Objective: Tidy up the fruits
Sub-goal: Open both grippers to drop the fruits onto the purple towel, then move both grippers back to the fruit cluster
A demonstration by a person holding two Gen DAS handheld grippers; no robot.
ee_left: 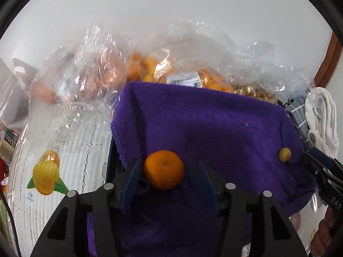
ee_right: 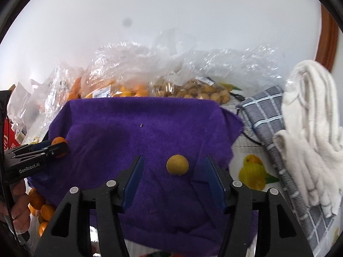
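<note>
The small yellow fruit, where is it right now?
The small yellow fruit lies on the purple towel, between the open fingers of the right gripper without touching them, to the right of the orange.

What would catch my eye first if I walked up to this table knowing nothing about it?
A deep purple terry towel draped over something in the middle, with a round orange mandarin between the open fingers of the left claw and a small yellow-brown round fruit between those of the right claw. Behind the towel sit crinkly clear plastic bags of orange and tan fruit.
</note>
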